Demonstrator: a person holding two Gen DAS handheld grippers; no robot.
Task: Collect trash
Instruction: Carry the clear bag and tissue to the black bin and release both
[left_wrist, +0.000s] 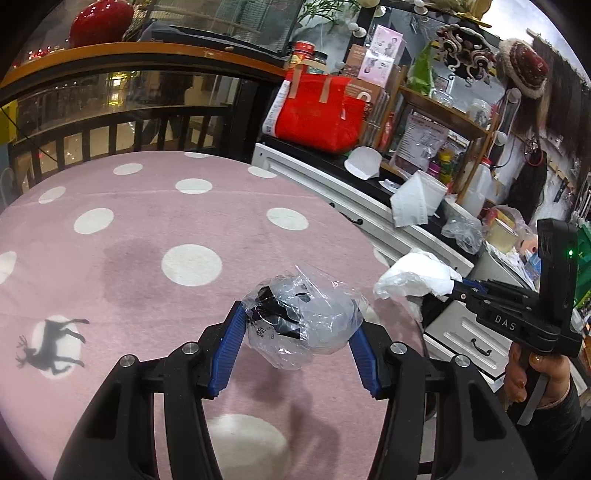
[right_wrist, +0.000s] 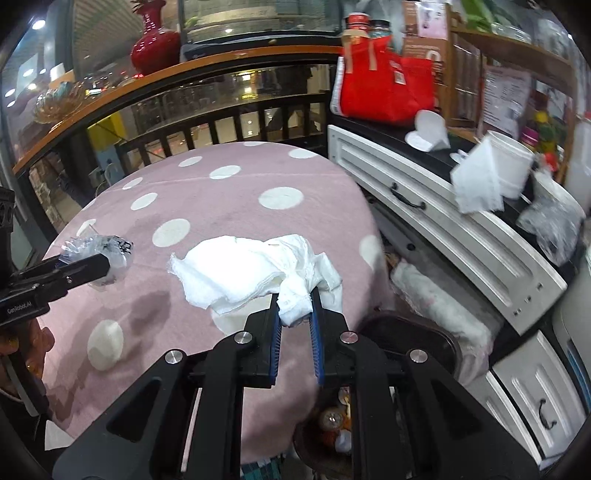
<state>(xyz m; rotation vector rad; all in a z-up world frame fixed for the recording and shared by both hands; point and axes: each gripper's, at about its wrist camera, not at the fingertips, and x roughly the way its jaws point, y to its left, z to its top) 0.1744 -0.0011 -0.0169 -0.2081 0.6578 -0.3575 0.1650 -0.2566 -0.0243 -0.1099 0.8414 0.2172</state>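
My left gripper (left_wrist: 297, 326) is shut on a crumpled clear plastic wrapper with black print (left_wrist: 301, 321) and holds it above the pink polka-dot tablecloth (left_wrist: 147, 240). It also shows in the right wrist view (right_wrist: 101, 260) at the left. My right gripper (right_wrist: 295, 299) is shut on a crumpled white tissue (right_wrist: 258, 269) and holds it above the table's right edge. In the left wrist view the right gripper (left_wrist: 456, 286) shows at the right, holding the tissue (left_wrist: 413, 275).
A dark bin (right_wrist: 443, 343) with trash inside stands on the floor below the table's right edge. A white drawer cabinet (right_wrist: 443, 229) stands to the right, with a red bag (right_wrist: 384, 92), a tissue roll (right_wrist: 491, 173) and plastic bags on top. A dark railing (left_wrist: 110, 129) runs behind the table.
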